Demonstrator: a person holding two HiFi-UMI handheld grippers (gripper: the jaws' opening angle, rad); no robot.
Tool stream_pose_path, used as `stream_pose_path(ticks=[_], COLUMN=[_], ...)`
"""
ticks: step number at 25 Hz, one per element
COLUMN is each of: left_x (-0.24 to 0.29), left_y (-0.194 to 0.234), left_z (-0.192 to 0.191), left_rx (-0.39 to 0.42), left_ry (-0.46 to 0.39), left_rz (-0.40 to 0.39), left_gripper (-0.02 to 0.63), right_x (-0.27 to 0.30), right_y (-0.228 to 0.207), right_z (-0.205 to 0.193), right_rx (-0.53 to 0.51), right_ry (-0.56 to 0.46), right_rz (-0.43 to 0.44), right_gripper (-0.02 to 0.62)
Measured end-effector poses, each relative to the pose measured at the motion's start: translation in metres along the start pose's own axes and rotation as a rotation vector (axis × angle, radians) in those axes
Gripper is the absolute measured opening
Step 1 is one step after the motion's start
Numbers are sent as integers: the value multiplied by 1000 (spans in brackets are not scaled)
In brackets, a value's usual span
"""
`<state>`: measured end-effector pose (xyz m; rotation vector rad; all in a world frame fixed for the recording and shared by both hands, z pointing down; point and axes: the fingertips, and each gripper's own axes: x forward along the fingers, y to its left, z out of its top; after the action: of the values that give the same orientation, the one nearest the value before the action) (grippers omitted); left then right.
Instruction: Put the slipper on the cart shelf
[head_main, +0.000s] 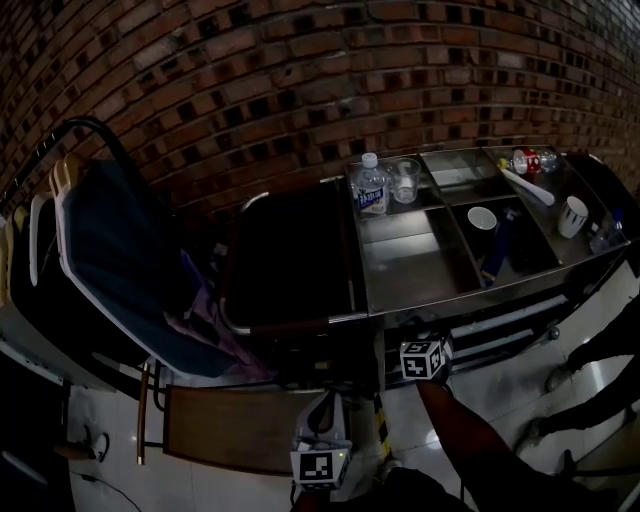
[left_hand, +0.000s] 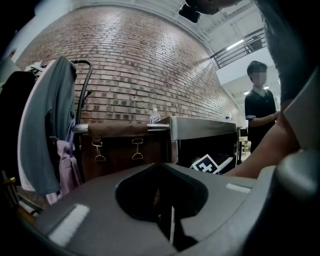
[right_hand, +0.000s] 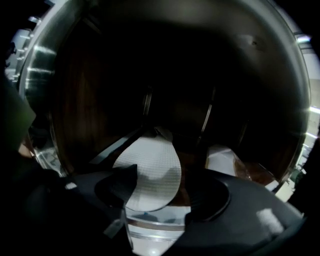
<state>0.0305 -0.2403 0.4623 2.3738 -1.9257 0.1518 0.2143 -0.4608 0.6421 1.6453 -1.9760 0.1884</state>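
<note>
My right tongs (right_hand: 167, 192) stand spread either side of the white slipper (right_hand: 147, 170), which lies on the dark cart shelf (right_hand: 192, 162); my left tongs (left_hand: 167, 202) are pressed together, empty; backing out crookedly could snag the slipper and drag it off the shelf.

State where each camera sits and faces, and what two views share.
Head view: on the head, steeply down at the stainless steel cart; shows left gripper, right gripper's marker cube, right arm.
Left gripper view: on that gripper, toward the cart's side and red brick wall; fingers closed.
Right gripper view: on the right gripper, into the cart shelf at the white textured slipper; fingers open.
Shared: the first two show that cube.
</note>
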Motion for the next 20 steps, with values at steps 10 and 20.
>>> stream_pose_path(ticks=[10, 20], left_x=[-1, 1], left_y=[-4, -20], left_z=[3, 26], left_rx=[-7, -3], left_ry=[-10, -65], left_rz=[-29, -101], left_gripper=[15, 15], right_x=[-74, -172], right_y=[2, 15], right_z=[55, 59], right_rx=[-62, 27], right_ry=[-213, -317], right_rz=[112, 145], right_gripper=[318, 104])
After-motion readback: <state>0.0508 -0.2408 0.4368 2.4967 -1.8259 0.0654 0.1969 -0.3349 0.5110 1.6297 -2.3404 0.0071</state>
